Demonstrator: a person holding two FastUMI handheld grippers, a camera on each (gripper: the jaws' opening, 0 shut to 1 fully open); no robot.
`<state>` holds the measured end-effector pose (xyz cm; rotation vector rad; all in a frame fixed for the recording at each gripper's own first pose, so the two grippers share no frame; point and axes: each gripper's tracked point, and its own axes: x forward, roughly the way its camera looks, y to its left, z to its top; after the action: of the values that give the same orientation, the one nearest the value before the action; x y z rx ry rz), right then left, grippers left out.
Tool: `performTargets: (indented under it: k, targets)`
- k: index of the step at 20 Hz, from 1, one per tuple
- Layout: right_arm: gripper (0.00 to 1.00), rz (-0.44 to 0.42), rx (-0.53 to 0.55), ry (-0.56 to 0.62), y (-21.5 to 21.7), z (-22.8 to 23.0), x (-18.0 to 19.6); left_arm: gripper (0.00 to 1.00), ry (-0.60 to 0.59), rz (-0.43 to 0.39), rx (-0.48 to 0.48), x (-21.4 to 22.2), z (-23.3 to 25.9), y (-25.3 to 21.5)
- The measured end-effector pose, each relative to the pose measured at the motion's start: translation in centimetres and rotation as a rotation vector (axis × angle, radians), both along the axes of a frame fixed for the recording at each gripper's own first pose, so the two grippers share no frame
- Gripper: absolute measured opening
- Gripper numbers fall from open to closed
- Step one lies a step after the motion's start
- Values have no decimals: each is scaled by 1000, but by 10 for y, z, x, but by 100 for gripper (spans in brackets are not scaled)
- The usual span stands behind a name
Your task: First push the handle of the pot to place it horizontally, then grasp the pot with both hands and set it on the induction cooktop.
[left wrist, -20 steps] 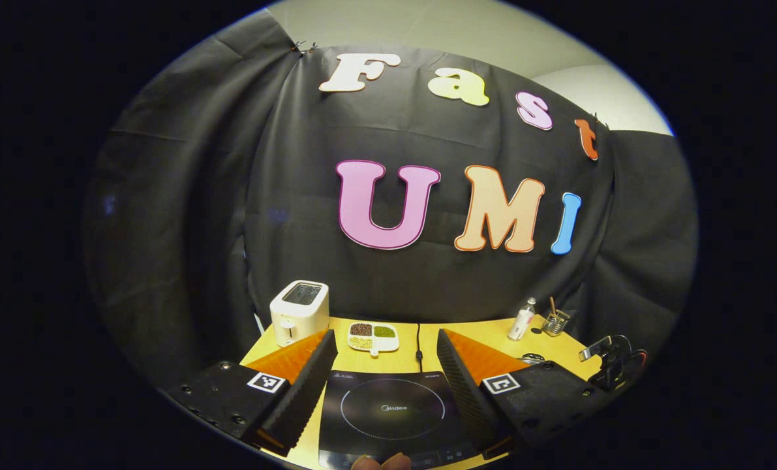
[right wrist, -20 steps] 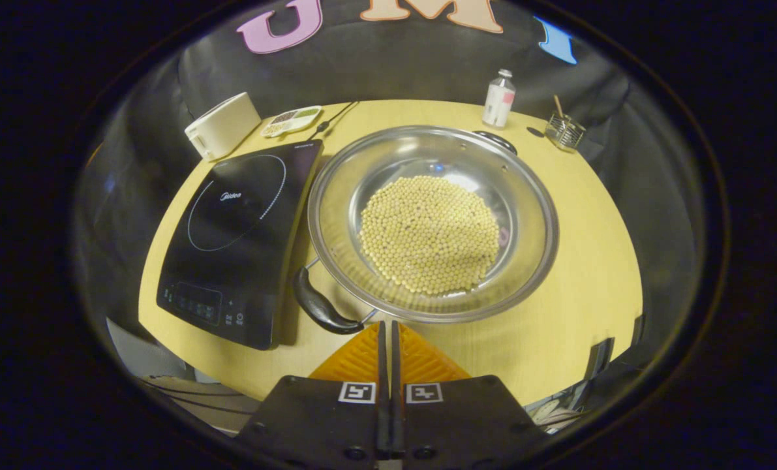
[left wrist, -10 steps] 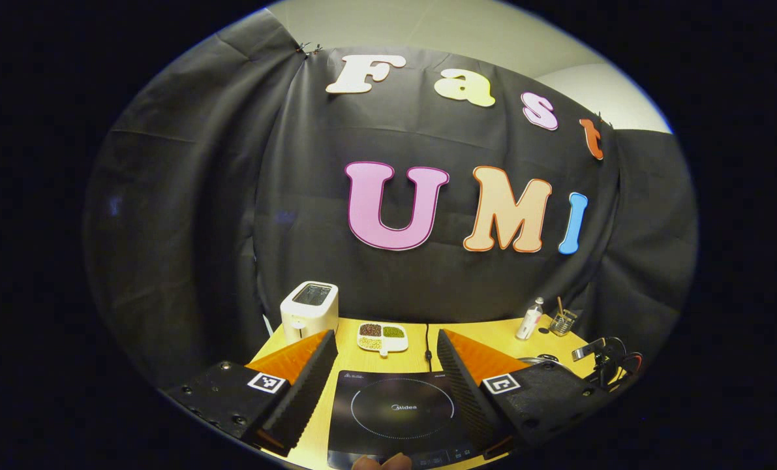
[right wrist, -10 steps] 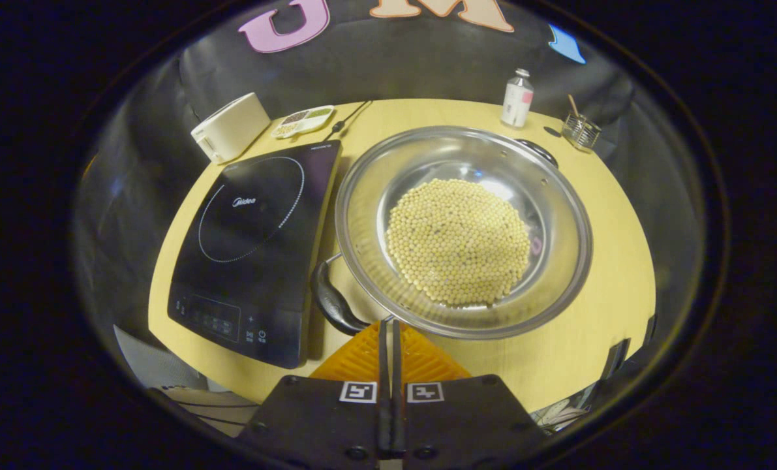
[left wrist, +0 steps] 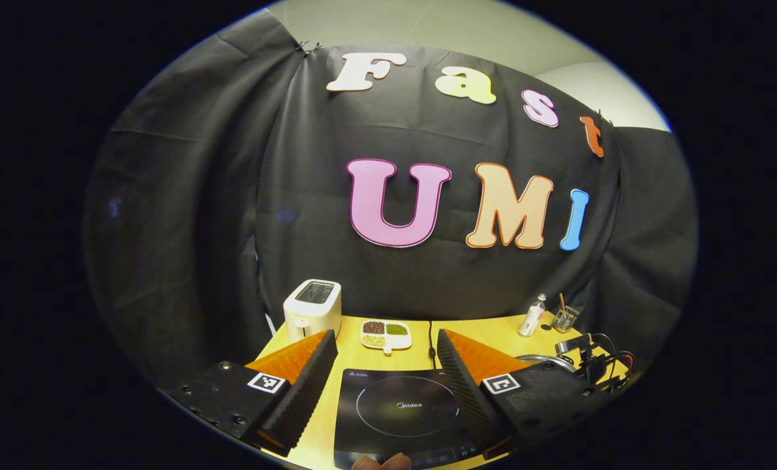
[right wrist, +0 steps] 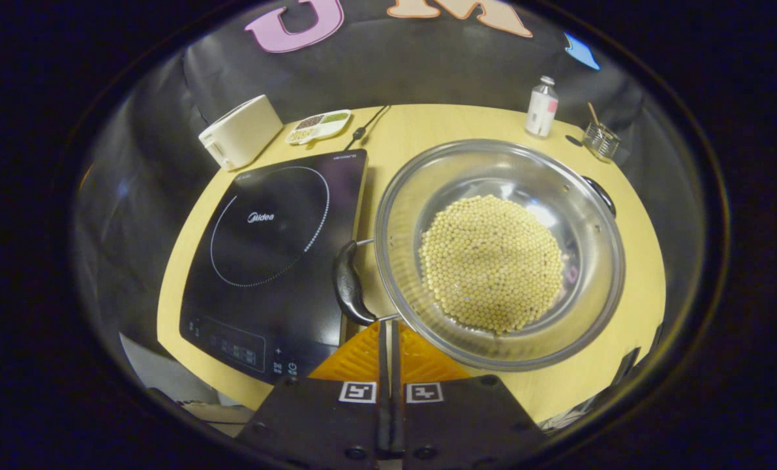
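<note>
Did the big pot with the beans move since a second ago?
Yes. The right gripper, fingers together, has nudged the pot round: its near handle swung from the front toward the cooktop, and its far handle swung to the right. The left gripper stayed open above the cooktop.

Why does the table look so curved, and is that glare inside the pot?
In the right gripper view the fisheye lens bows the table edge; bright highlights glint on the pot wall beside the beans. In the left gripper view the cooktop looks sharp, the booth dim.
</note>
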<state>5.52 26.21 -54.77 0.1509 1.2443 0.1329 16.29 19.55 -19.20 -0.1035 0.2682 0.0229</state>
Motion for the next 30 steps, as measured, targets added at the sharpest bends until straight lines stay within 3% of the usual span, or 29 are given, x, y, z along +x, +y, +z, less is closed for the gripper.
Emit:
performTargets:
  k: [10,15,16,17,23,27,30]
  targets:
    - [3,-34,35,9,21,-6,25,94,10,9,20,-8,1,5]
    - [3,-52,74,-41,22,15,27,94,24,-29,-7,-7,-2,-11]
    - [1,-60,73,-58,16,20,27,89,35,-42,-21,-7,-6,-18]
    - [3,-71,65,-76,6,25,28,94,49,-56,-36,-8,-9,-24]
    - [0,-146,-7,-198,-67,60,33,94,160,-190,-104,-14,-43,-76]
    - [12,-133,-121,-238,-129,68,39,94,262,-224,-160,-18,-69,-107]
    - [46,-153,-155,-266,-168,66,50,94,313,-258,-190,-18,-88,-133]
